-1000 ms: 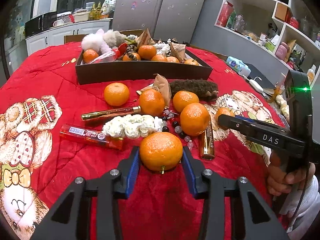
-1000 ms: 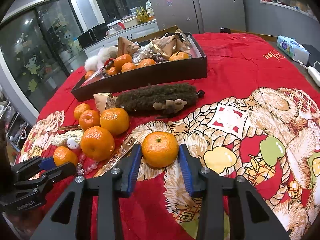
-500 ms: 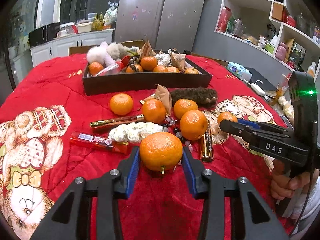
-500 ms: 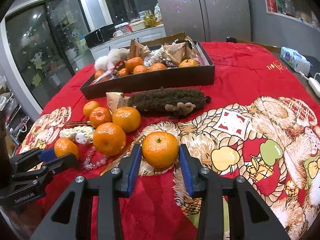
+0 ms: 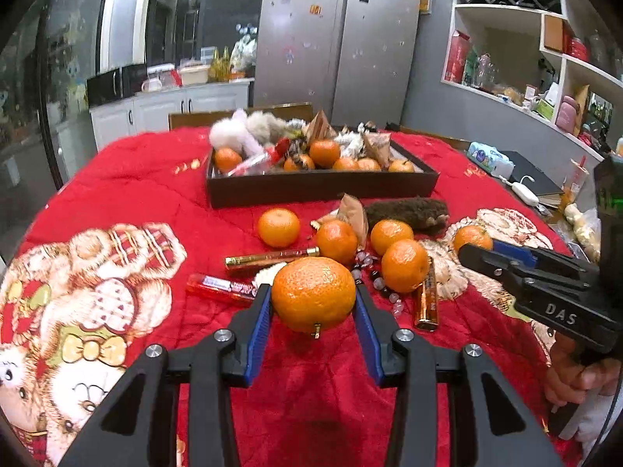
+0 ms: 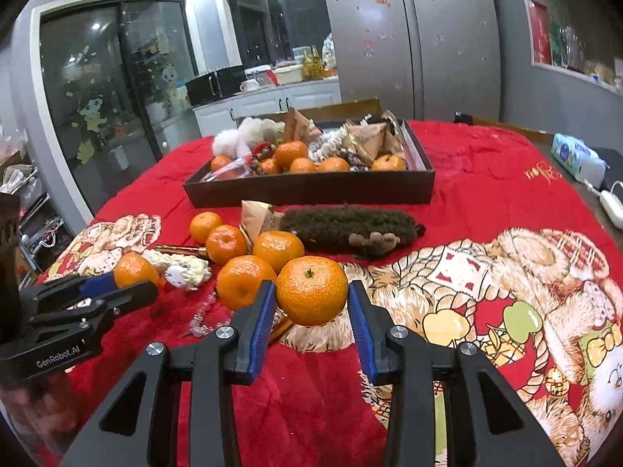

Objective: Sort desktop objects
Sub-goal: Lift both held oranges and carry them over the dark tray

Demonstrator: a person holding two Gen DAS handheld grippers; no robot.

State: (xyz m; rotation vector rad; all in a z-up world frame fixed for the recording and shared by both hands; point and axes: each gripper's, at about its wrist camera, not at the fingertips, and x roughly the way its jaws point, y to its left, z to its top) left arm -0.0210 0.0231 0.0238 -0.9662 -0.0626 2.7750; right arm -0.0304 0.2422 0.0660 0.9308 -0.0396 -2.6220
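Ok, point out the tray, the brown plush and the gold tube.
tray (image 6: 311, 190): right wrist view, on its front wall.
brown plush (image 6: 342, 225): right wrist view, mid-body.
gold tube (image 5: 272, 257): left wrist view, middle of the barrel.

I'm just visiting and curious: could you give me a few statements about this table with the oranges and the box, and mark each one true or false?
1. Each hand-held gripper holds an orange. True: the left hand-held gripper clamps one orange, the right hand-held gripper another orange.
2. The dark box is empty. False: it holds oranges, plush toys and paper packets.
3. The tablecloth is blue. False: it is red with a bear print.
4. A brown furry toy lies in front of the box. True.
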